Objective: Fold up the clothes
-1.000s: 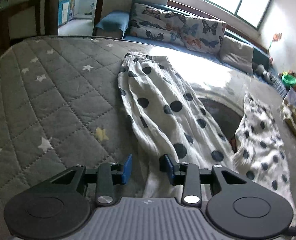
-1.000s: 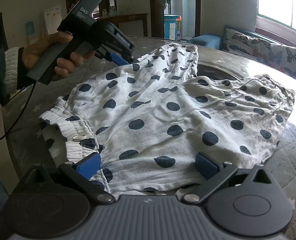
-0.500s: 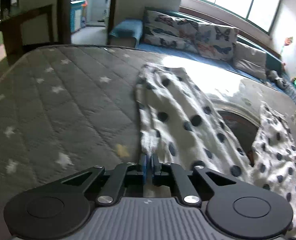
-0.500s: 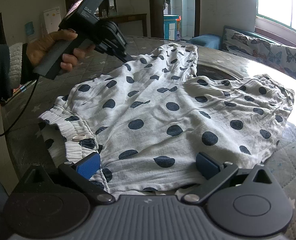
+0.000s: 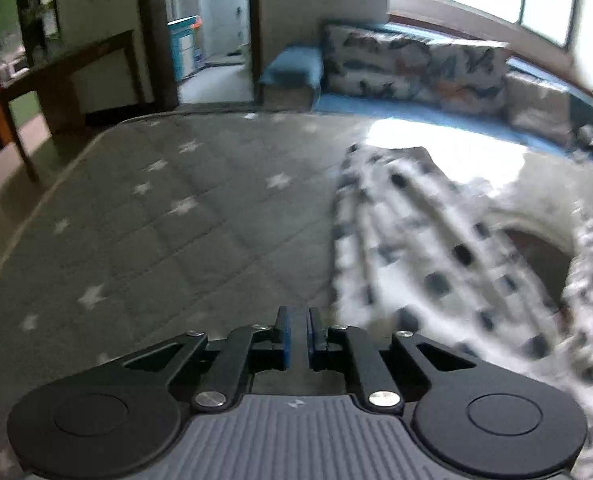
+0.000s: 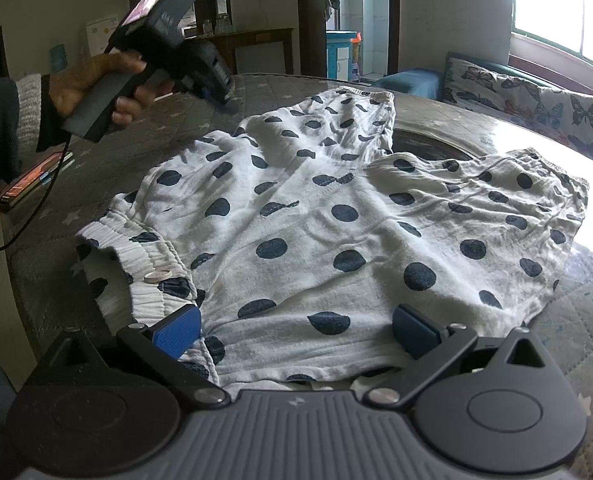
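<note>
White trousers with dark polka dots (image 6: 328,224) lie spread on the grey star-quilted mattress (image 5: 168,216), waistband toward my right gripper, legs pointing away. In the left wrist view the trousers (image 5: 436,264) are blurred at the right. My left gripper (image 5: 298,334) has its jaws nearly together with nothing between them, and it is held above the mattress left of the near trouser leg. It also shows in the right wrist view (image 6: 216,96), raised in the person's hand. My right gripper (image 6: 296,330) is open wide over the waistband edge.
A phone-like device (image 6: 32,180) lies on the mattress's left edge. A sofa with butterfly cushions (image 5: 416,68) runs behind the bed under the windows. A wooden desk (image 5: 72,72) stands at the left and a doorway behind it.
My left gripper shut at the near trouser leg's edge, then lifted and swung left away from the cloth, empty. My right gripper has stayed open in place.
</note>
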A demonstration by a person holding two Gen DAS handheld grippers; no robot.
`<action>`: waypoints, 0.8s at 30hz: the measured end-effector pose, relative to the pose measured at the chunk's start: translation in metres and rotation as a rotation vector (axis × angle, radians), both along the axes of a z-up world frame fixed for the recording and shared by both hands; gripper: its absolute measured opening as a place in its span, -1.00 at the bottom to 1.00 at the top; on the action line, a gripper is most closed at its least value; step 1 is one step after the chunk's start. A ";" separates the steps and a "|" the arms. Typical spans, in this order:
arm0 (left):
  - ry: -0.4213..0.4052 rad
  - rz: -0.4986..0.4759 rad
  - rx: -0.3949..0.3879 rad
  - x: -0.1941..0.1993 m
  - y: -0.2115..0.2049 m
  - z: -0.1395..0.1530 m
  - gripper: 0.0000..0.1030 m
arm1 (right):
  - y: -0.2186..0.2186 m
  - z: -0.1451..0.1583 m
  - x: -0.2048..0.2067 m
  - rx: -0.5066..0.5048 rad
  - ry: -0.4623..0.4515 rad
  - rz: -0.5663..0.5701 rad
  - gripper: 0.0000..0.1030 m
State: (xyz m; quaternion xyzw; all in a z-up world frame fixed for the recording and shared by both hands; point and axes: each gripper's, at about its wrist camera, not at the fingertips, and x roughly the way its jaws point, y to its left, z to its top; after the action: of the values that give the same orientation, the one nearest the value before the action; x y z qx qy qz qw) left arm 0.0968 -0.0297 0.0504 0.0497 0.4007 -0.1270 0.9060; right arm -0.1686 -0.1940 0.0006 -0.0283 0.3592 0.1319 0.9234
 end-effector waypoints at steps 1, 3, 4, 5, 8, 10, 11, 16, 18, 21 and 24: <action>-0.004 -0.021 -0.003 -0.001 -0.006 0.001 -0.82 | 0.000 0.000 0.000 0.000 0.000 0.000 1.00; -0.001 -0.060 0.000 -0.001 -0.019 0.000 -0.83 | 0.000 0.000 0.000 0.000 0.001 0.000 1.00; 0.004 -0.073 0.001 0.000 -0.024 -0.002 -0.83 | 0.000 0.000 0.000 0.000 0.001 0.000 1.00; 0.009 -0.083 0.004 0.001 -0.029 -0.004 -0.84 | 0.000 0.000 0.000 0.000 0.001 -0.001 1.00; 0.037 -0.070 0.018 0.009 -0.034 -0.011 -0.84 | -0.001 0.000 0.000 0.001 0.002 -0.001 1.00; 0.059 -0.044 0.015 0.017 -0.030 -0.016 -0.84 | -0.001 0.000 0.000 0.002 0.002 -0.001 1.00; 0.056 -0.034 0.014 0.020 -0.027 -0.017 -0.84 | -0.001 0.000 -0.001 0.002 0.001 0.000 1.00; 0.034 0.008 0.085 0.029 -0.017 -0.017 -0.79 | -0.003 -0.001 -0.001 0.004 -0.002 0.001 1.00; 0.007 0.013 0.153 0.030 -0.021 -0.016 -0.79 | -0.003 -0.001 -0.001 0.004 -0.002 0.000 1.00; -0.001 0.020 0.181 0.033 -0.027 -0.016 -0.79 | -0.003 -0.001 -0.002 0.005 -0.003 -0.002 1.00; -0.017 0.003 0.128 0.031 -0.032 -0.008 -0.79 | -0.003 -0.001 -0.002 0.005 -0.003 -0.003 1.00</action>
State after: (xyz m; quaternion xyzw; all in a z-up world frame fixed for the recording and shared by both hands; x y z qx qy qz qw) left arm 0.1282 -0.0614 0.0423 0.1081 0.4004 -0.0994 0.9045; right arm -0.1709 -0.1968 -0.0005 -0.0257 0.3573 0.1314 0.9243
